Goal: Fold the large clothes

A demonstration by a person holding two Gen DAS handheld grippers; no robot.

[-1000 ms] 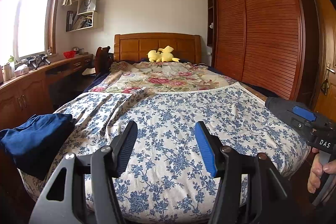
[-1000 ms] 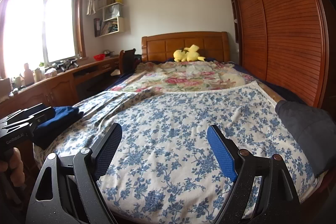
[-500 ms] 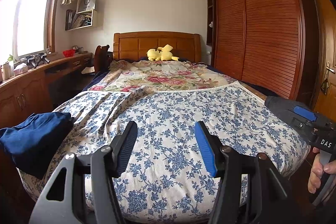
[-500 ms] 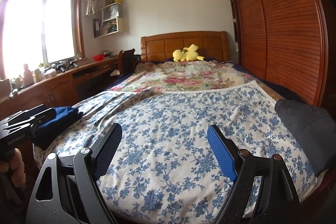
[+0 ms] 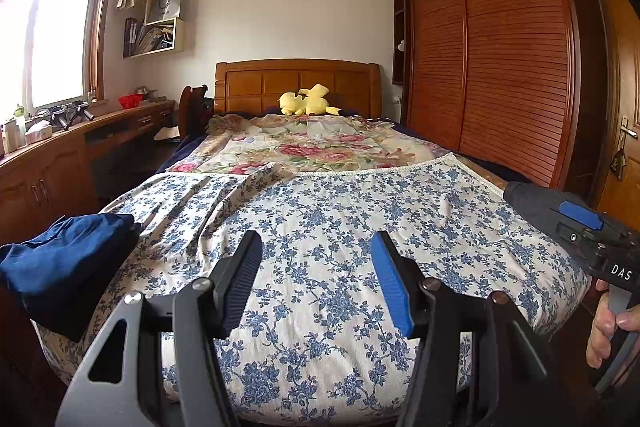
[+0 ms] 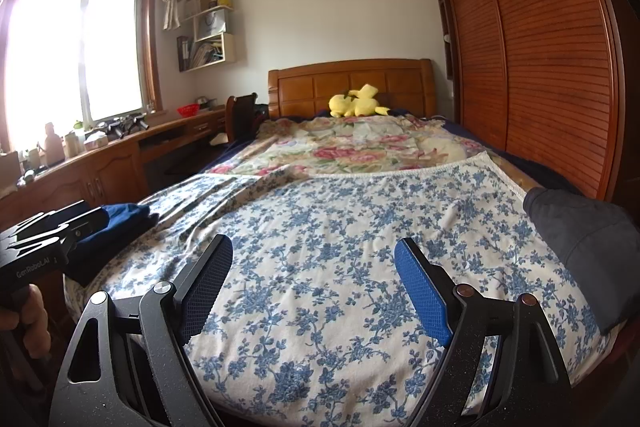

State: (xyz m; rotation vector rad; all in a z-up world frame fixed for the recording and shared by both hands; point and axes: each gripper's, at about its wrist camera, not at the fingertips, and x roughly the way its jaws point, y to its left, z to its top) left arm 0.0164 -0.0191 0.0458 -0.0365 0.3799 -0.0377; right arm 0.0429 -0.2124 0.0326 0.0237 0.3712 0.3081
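Observation:
A dark blue garment [image 5: 60,263] lies bunched at the bed's near left corner; the right wrist view shows the blue garment [image 6: 116,227] too. At the near right corner rests a dark grey garment [image 6: 580,247]. Both lie on a white sheet with blue flowers [image 5: 340,227]. My left gripper [image 5: 316,267] hovers open above the sheet's near end, with nothing between its fingers. Further right, my right gripper [image 6: 314,279] also stands open and empty over the sheet. A hand [image 5: 608,331] holds the right gripper's handle.
A wooden desk and cabinets [image 5: 48,163] run along the left wall under the window. Slatted wardrobe doors [image 5: 500,67] line the right side. A floral quilt [image 5: 312,147] and a yellow plush toy [image 5: 308,101] lie toward the headboard.

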